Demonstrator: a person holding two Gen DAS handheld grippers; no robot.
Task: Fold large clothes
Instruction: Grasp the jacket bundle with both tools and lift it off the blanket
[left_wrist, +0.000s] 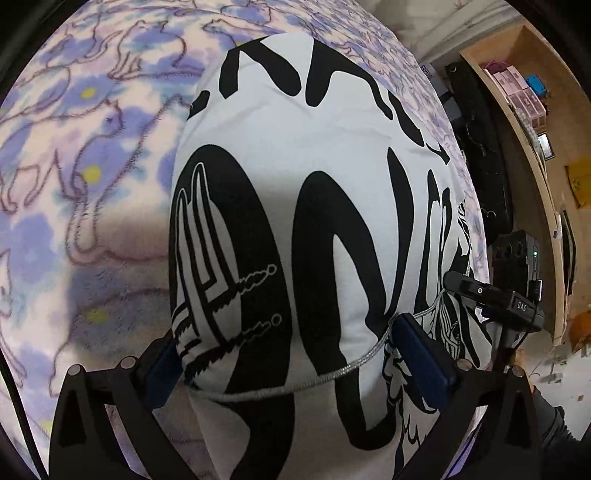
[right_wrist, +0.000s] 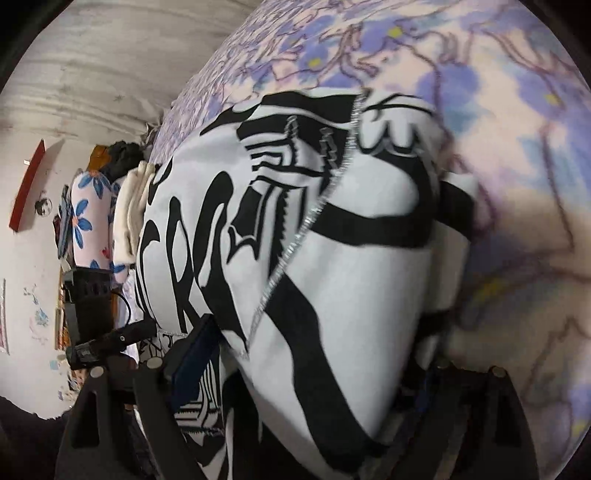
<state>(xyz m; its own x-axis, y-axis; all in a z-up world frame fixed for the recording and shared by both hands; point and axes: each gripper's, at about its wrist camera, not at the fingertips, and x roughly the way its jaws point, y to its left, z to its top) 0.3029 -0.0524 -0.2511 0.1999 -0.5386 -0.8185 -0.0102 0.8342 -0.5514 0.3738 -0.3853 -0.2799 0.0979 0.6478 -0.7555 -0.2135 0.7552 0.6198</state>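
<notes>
Your left gripper has its jaws spread wide, straddling the near folded edge of the garment; the blue pads sit at either side of the bundle, and I can't tell whether they press on it or just flank it. The right gripper is also spread wide around the same white-and-black printed garment, at the other end of that near edge; its right pad is hidden by cloth, so contact is unclear there too. The garment lies folded into a thick stack on the bed, on a purple floral blanket. Judging by its drape it's soft, limp and fairly light, with no stiffness, so layers will slide apart if you pinch only the top one. A silver drawstring runs loose across it; keep it out of the pads. Grab through all layers at the folded edge corners, not mid-panel. The fleece blanket will probably drag on it, so lift it clear rather than sliding it.
</notes>
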